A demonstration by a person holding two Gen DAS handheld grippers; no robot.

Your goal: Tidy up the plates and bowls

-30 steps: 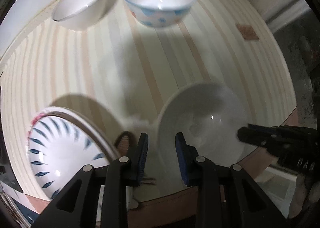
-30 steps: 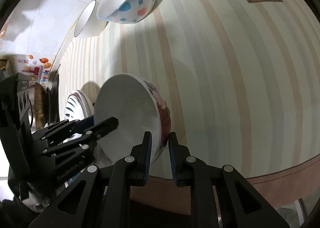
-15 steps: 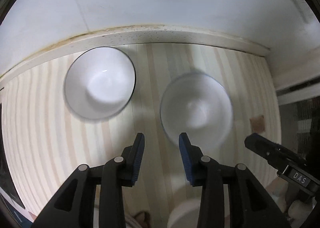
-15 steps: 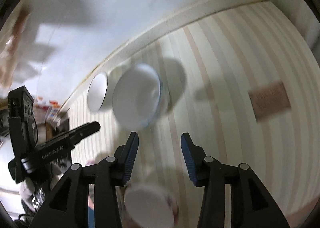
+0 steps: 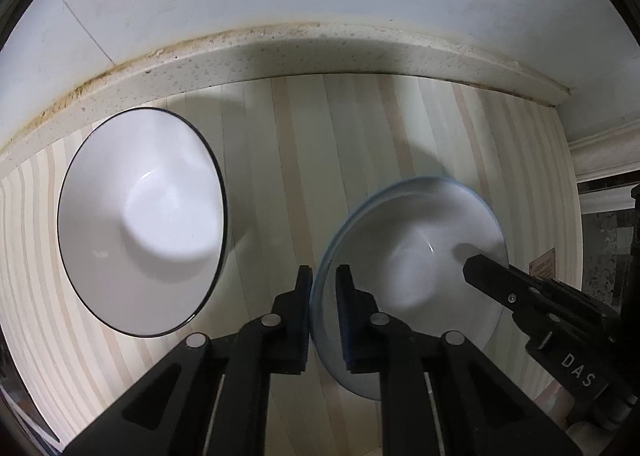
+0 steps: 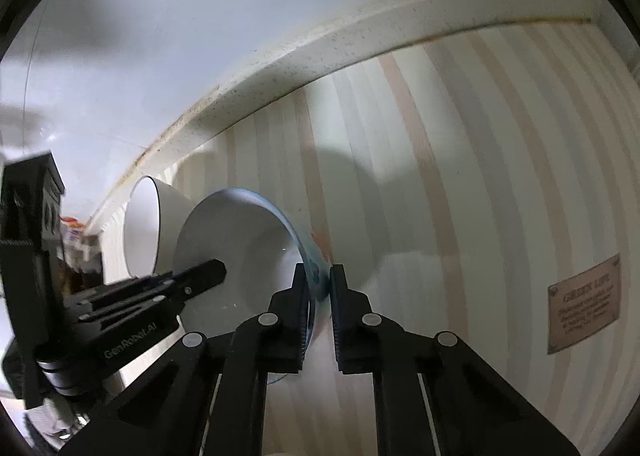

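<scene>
Fingers of left gripper [image 5: 323,284] had just closed, clamping near rim of blue-rimmed patterned bowl [image 5: 416,272] | black-rimmed white bowl [image 5: 140,220] stood left of it, apart, on striped mat [image 5: 304,144] | right gripper [image 6: 318,284] had just closed on same bowl's opposite rim.

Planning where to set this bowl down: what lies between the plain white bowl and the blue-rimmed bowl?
Nothing: in the left wrist view only bare striped mat separates the plain white bowl from the blue-rimmed bowl.
</scene>
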